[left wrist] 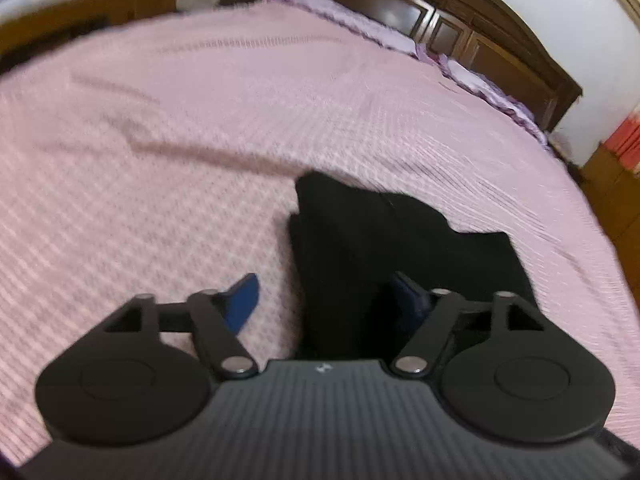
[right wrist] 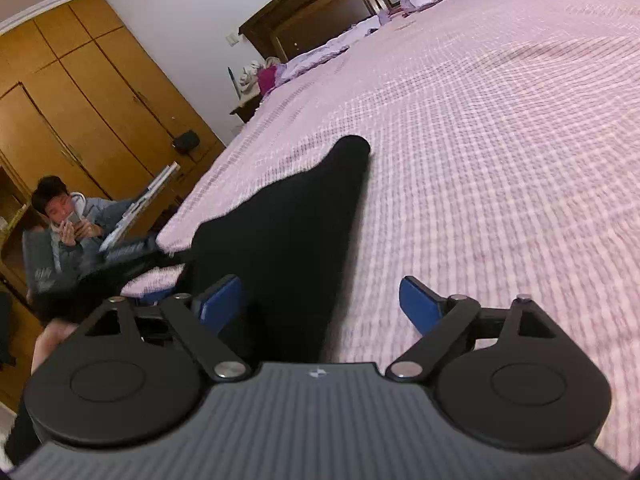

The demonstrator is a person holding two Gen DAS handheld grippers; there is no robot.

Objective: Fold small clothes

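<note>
Garment: a black garment (left wrist: 384, 240) lies on the pink bedspread (left wrist: 200, 120), near the bed's near edge, partly folded, with one layer over another on its left side in the left wrist view.
Garment, other view: from the right wrist the same black garment (right wrist: 296, 232) runs to a narrow rounded tip pointing up the bed toward the headboard (right wrist: 320, 4).
Left tongs: the left tongs (left wrist: 328, 300) are spread wide, blue pads well apart. One pad (left wrist: 242, 300) hangs over bare bedspread just left of the garment; the other sits over the black cloth. Nothing is pinched between them.
Right tongs: the right tongs (right wrist: 320, 304) are also released, pads far apart. The left pad (right wrist: 222, 300) is at the garment's near corner, the right pad over bare bedspread. Whether either pad touches the cloth, I cannot tell.
Bed: lilac pillows (left wrist: 372, 24) line the dark wooden headboard, far from the garment.
Beyond the bed: a person (right wrist: 68, 220) sits beside the bed's edge, in front of a wooden wardrobe (right wrist: 80, 92).
</note>
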